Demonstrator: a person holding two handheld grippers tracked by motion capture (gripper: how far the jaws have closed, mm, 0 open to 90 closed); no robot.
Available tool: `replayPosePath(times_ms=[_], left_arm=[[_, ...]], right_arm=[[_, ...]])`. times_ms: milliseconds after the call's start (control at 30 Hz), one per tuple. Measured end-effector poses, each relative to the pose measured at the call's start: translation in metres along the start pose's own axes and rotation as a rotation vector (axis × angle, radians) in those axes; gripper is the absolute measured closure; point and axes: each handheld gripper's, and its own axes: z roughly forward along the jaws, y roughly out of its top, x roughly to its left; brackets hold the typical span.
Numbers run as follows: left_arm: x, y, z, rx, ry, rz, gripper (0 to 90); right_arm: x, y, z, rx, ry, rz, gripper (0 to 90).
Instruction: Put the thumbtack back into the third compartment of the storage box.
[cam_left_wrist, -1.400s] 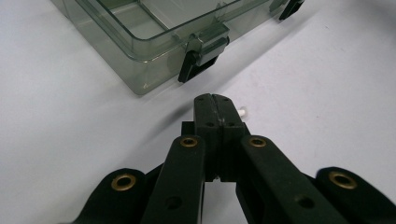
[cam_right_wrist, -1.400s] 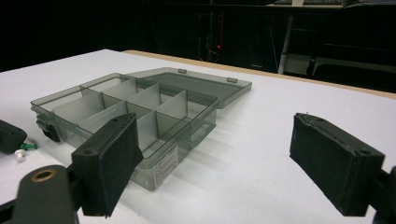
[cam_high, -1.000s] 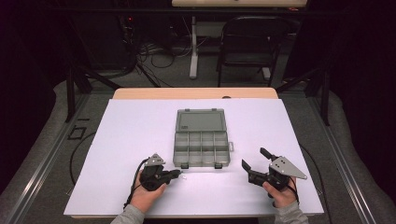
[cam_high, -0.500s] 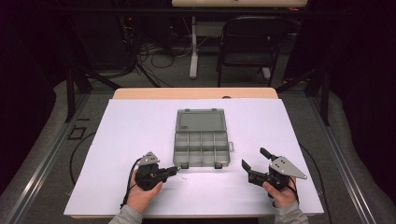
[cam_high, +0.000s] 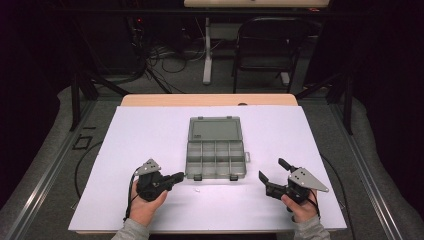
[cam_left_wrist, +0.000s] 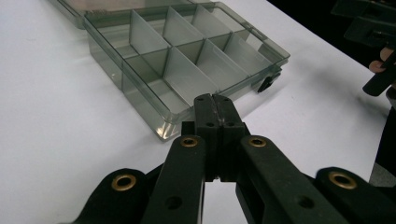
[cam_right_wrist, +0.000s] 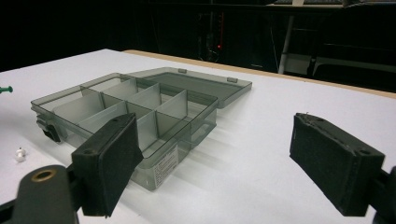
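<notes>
At box's (cam_high: 216, 159) near-left corner: left tongs (cam_high: 179, 176) together, drawn slightly nearer | right tongs (cam_high: 270, 170) apart, unmoved

Both grippers are matt black. The left gripper (cam_left_wrist: 215, 105) has two flat arms behind its tips, each with a brass-ringed hole and plain dark holes farther back. The right gripper (cam_right_wrist: 219, 163) carries thick, rectangular black pads with small recessed screws. A grey three-cornered plate sits on top of each, behind the jaws, and black cable trails back. The person wears grey sleeves (cam_high: 131, 231).
</notes>
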Motion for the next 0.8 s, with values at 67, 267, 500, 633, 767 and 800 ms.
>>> replayPosePath(times_ms=[67,267,500,633,767,800], left_arm=[[0.000,0.002,-0.001,-0.008,0.002,0.003,90.0],[-0.002,0.015,-0.004,-0.033,0.013,0.024,90.0],[-0.007,0.035,0.001,-0.045,0.021,0.050,90.0],[-0.009,0.049,0.006,-0.050,0.009,0.054,90.0],[-0.014,0.064,0.015,-0.043,0.003,0.076,90.0],[-0.017,0.070,0.021,-0.040,0.002,0.087,90.0]], right_arm=[[0.000,0.000,0.000,-0.001,-0.001,0.000,15.4],[0.000,0.000,0.001,0.002,-0.003,-0.003,15.4],[0.000,-0.001,0.001,0.003,-0.005,-0.005,15.4],[0.000,-0.001,0.001,0.004,-0.005,-0.004,15.4],[0.000,-0.001,0.001,0.002,-0.005,-0.003,15.4],[0.000,-0.001,0.001,0.003,-0.004,-0.004,15.4]])
